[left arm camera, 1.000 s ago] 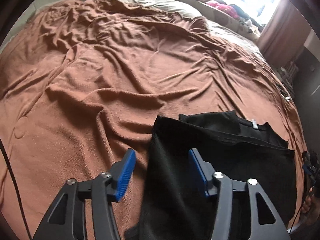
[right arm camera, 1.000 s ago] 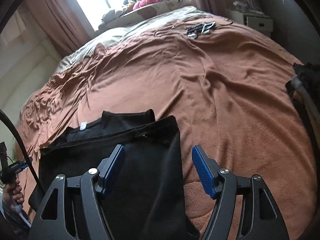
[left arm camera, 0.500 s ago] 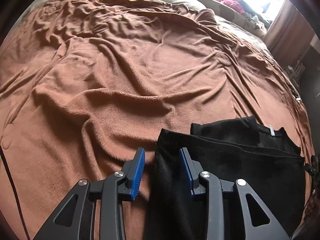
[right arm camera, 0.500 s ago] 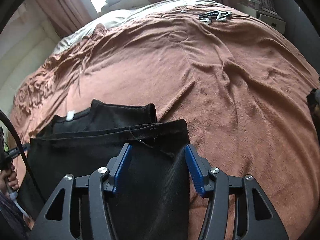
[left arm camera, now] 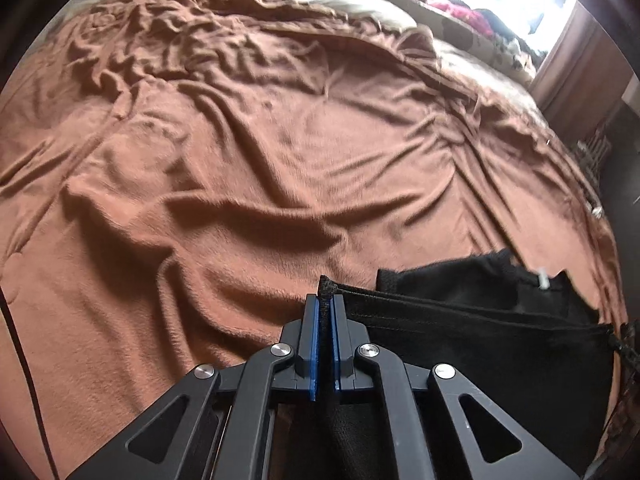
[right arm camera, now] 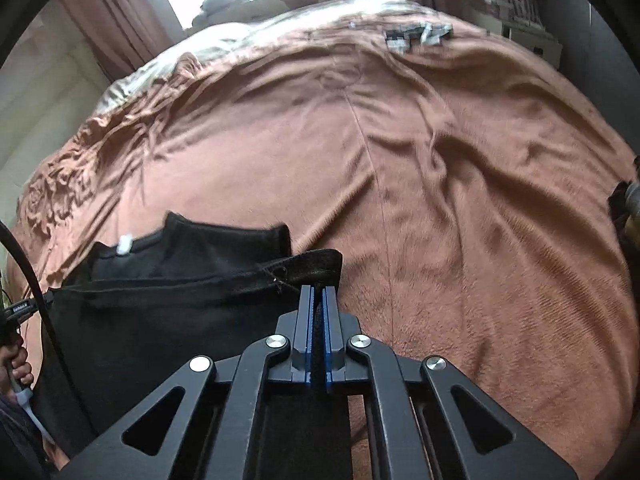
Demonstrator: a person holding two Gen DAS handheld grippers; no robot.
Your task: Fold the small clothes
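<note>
Grippers, left (left arm camera: 325, 300) and right (right arm camera: 318, 290), each clamp black garment (left arm camera: 480, 344) corners; white tag (right arm camera: 125, 245) unreadable.

The garment (left arm camera: 480, 344) lies on the blanket (left arm camera: 240, 200) at the bed's near edge, left tongs (left arm camera: 325, 304) on one corner, right tongs (right arm camera: 318, 292) on the other.

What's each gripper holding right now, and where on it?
Both hold the black garment by its folded top edge: left gripper shut on the left corner, right gripper shut on the right corner.
</note>
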